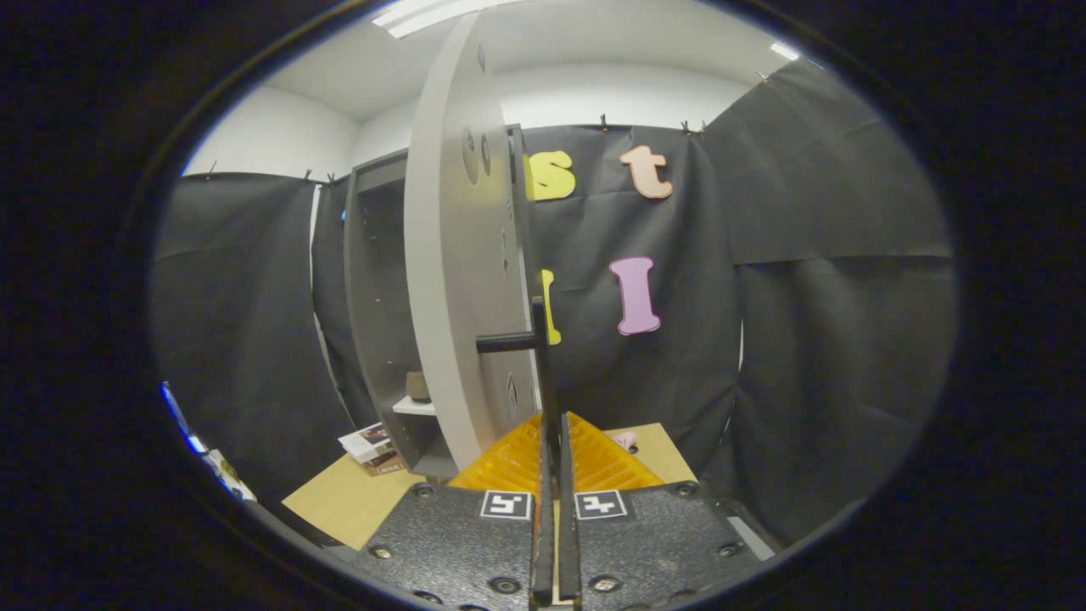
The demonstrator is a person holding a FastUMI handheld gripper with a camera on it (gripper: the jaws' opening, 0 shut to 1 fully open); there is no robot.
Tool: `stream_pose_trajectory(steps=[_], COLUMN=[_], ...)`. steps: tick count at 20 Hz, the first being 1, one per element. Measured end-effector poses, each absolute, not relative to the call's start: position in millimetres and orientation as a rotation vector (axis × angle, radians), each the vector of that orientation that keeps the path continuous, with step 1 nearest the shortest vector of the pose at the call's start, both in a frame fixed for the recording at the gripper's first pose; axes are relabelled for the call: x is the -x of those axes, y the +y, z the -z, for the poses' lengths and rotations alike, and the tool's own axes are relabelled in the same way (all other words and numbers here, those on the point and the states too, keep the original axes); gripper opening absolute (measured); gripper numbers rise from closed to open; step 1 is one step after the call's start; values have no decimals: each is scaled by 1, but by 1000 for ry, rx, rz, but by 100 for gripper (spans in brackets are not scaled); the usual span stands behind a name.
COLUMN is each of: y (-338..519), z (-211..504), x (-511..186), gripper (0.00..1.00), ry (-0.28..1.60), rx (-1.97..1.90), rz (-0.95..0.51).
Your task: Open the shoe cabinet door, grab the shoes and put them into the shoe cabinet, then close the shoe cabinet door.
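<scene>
Gripper view: the fingers [556,441] are pressed together around the lower end of the black handle [538,348] on the shoe cabinet door [450,280], which stands swung open, edge-on. Behind it the shoe cabinet [377,288] sits on the worktop [348,501], a shoe [417,386] on its shelf. Booklets [372,445] lie beside the cabinet's base.

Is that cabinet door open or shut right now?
Open. The door stands swung out edge-on, and the cabinet inside shows beside it. The gripper is closed around the door's handle.
</scene>
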State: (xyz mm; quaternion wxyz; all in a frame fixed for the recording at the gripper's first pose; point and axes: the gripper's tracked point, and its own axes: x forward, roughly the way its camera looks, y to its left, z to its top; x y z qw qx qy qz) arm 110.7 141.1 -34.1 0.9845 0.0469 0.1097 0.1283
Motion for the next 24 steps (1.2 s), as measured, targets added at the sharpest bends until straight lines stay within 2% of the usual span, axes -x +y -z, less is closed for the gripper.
stream_pose_trajectory(steps=[4, 7, 12, 13, 24], y=[141, 136, 139, 144, 192], z=[14, 4, 2, 3, 43], x=[-116, -125, -118, -117, -117], gripper=[7, 26, 94, 98, 100], ry=[104, 25, 12, 13, 83], rx=[-81, -65, -27, -27, -99], rz=[-244, -191, -156, -166, -225])
